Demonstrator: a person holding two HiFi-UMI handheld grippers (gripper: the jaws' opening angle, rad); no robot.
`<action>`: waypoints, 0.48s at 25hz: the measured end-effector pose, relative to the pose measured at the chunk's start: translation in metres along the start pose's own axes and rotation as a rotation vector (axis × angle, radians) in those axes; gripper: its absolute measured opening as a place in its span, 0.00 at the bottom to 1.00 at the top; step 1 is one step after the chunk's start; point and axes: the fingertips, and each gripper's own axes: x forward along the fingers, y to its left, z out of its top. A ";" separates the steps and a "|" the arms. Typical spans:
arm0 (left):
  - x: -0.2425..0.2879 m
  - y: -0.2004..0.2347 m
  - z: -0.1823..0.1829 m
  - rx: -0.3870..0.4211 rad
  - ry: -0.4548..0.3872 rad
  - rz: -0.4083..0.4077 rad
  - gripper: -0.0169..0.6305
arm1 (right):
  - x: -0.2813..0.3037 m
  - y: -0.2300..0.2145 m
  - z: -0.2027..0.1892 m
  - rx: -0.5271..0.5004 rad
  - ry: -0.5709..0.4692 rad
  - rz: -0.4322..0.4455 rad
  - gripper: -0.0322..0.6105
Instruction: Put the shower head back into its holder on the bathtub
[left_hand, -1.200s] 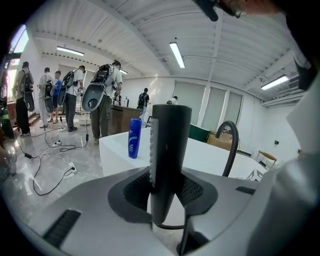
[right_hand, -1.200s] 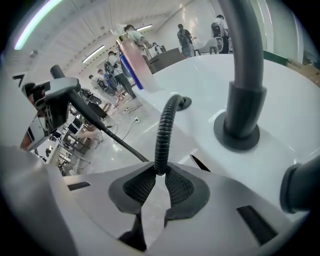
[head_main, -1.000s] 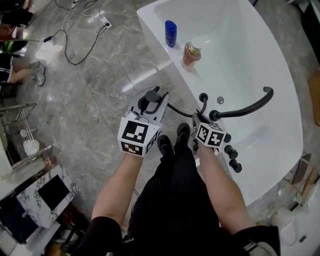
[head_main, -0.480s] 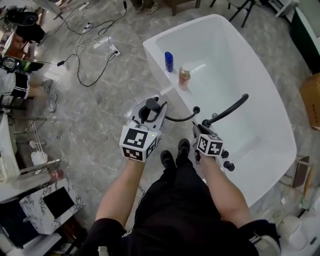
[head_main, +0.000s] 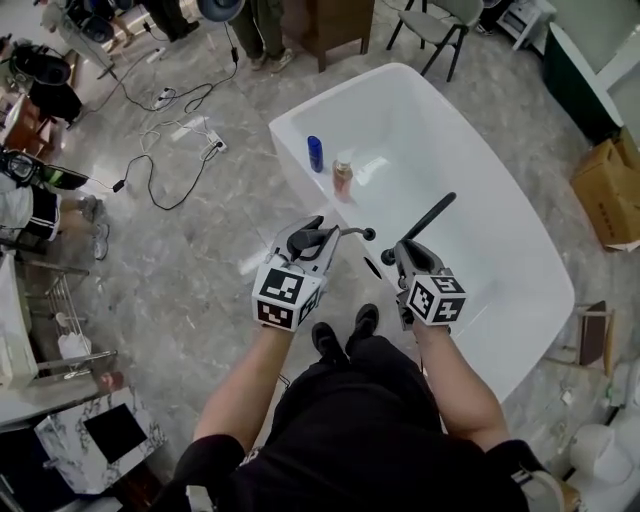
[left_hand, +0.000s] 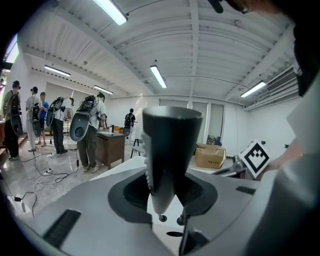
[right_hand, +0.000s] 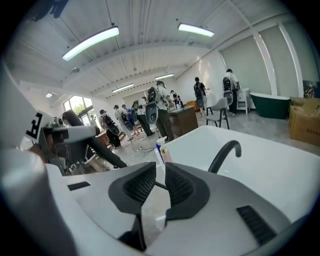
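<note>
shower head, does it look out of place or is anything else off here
Yes. The shower head is out of its holder: the left gripper clamps it in the air over the floor beside the bathtub, its hose trailing toward the rim. Nothing looks spilled or damaged.

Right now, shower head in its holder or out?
Out. The left gripper is clamped on the shower head, held beside the bathtub.

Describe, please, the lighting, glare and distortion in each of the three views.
Head view: even, sharp light, with pale glare on the bathtub wall and glossy floor. Left gripper view: strong fisheye bending, dark corners; the shower head looms large, close to the lens. Right gripper view: the same bending, bright ceiling lights.
</note>
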 end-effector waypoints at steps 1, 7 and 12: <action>0.001 -0.005 -0.001 -0.001 0.008 -0.005 0.23 | -0.006 -0.002 0.012 -0.010 -0.019 0.001 0.16; 0.010 -0.019 0.010 -0.015 0.018 -0.004 0.23 | -0.032 -0.008 0.067 -0.037 -0.101 0.038 0.16; 0.034 -0.031 0.040 -0.004 0.002 -0.005 0.23 | -0.048 -0.021 0.105 -0.078 -0.146 0.083 0.16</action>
